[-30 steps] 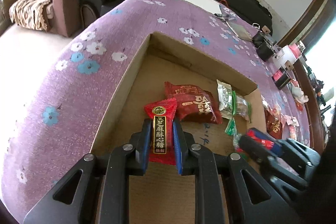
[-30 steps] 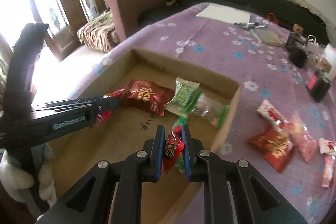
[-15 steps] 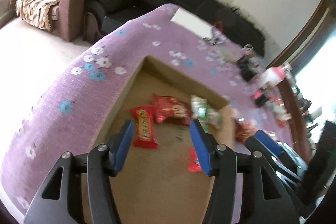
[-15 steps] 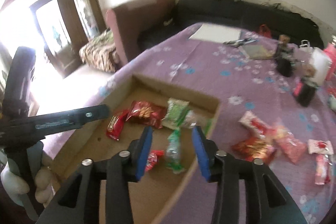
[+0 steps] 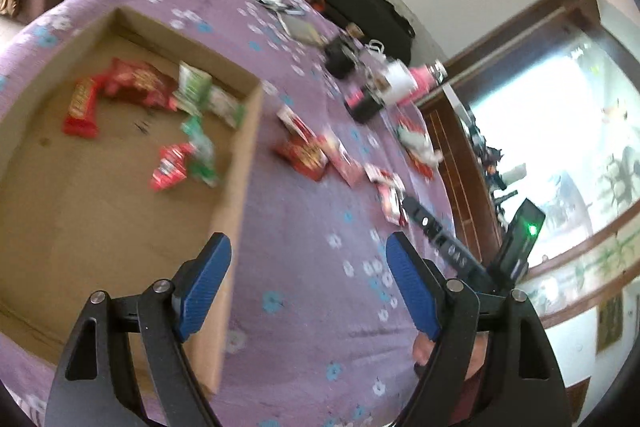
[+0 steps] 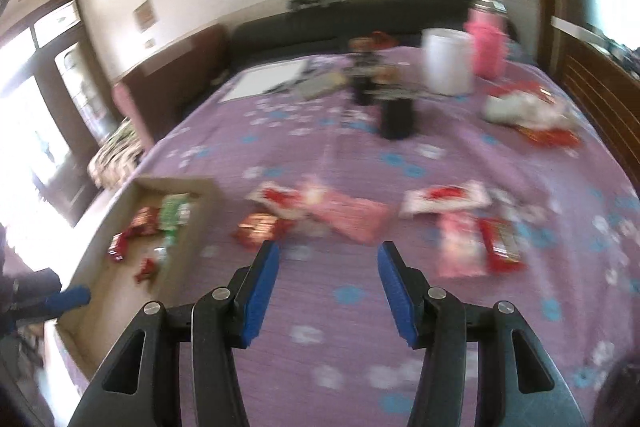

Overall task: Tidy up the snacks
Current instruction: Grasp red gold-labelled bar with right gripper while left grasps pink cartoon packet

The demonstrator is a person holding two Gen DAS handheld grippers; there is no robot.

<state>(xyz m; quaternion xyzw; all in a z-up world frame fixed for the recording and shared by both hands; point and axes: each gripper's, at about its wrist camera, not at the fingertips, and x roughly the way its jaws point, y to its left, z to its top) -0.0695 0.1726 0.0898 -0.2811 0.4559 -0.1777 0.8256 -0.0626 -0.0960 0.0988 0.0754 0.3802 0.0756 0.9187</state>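
Left gripper (image 5: 308, 277): jaws opening, nothing between them, over the cardboard box (image 5: 236, 163) wall.
Right gripper (image 6: 326, 285): jaws opening, empty, right of the box.
Snacks (image 6: 348, 217): some inside the box, others on the purple cloth (image 5: 304, 227) right of it.

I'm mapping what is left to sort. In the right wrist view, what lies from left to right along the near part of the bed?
Cardboard box → dark red packet → pale pink packet → white and red packet → red packet.
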